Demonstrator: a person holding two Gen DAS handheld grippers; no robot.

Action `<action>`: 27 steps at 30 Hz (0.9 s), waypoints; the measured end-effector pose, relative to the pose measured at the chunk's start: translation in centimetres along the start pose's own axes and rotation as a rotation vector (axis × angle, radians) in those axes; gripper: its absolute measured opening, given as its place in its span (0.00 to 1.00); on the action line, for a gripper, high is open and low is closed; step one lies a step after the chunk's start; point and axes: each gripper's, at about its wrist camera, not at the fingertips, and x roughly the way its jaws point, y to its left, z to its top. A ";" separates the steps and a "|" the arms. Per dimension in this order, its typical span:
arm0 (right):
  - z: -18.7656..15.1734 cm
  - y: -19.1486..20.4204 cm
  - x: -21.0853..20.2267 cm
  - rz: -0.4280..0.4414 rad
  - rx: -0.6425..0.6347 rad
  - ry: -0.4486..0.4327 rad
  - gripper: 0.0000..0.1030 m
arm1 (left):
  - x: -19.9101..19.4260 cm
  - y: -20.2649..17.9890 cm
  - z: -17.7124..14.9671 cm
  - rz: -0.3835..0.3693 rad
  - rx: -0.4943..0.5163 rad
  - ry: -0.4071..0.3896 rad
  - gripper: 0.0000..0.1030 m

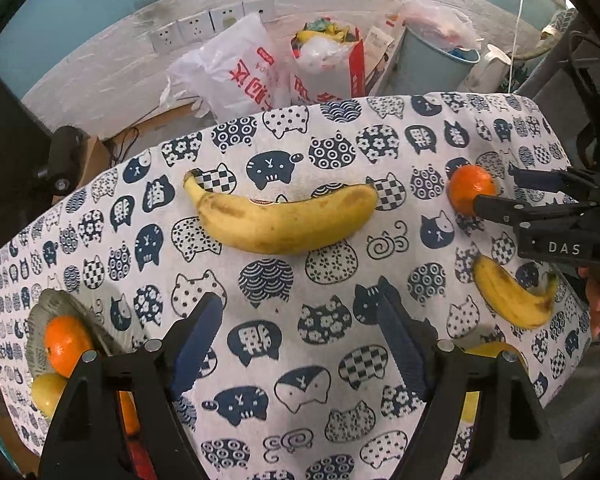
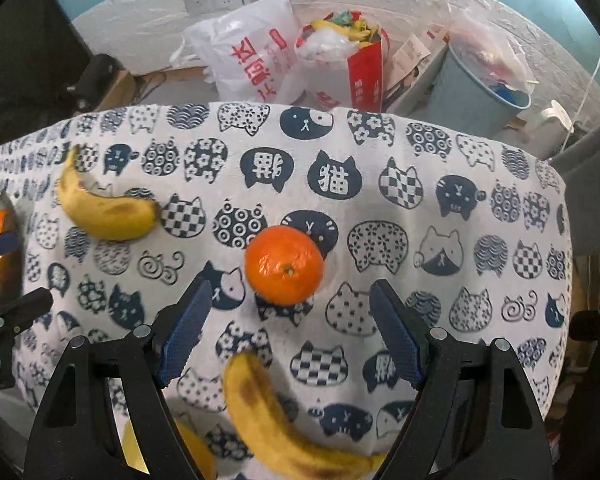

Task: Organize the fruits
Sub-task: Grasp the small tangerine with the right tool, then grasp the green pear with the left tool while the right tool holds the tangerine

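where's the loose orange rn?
Right wrist view: the loose orange sits centre on the cat-print tablecloth, just ahead of the open right hand-held gripper, with a banana just behind it.

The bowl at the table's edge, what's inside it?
The bowl holds an orange and a yellow fruit below it. The left gripper covers the rest, so more fruit may be hidden; something orange and red peeks out behind its fingers.
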 end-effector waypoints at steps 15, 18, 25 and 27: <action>0.8 0.3 4.2 -0.015 -0.022 0.013 0.47 | 1.7 0.2 0.2 -0.021 -0.004 0.033 0.79; 0.5 0.8 3.9 -0.015 -0.040 0.007 0.47 | 1.2 -0.4 0.2 -0.027 0.006 0.024 0.79; -1.0 1.8 2.2 0.000 -0.051 -0.004 0.46 | 0.3 -1.3 -0.4 -0.054 0.015 0.025 0.79; -1.5 1.9 1.4 0.001 -0.054 -0.010 0.46 | 0.0 -1.7 -0.5 -0.063 0.019 0.026 0.79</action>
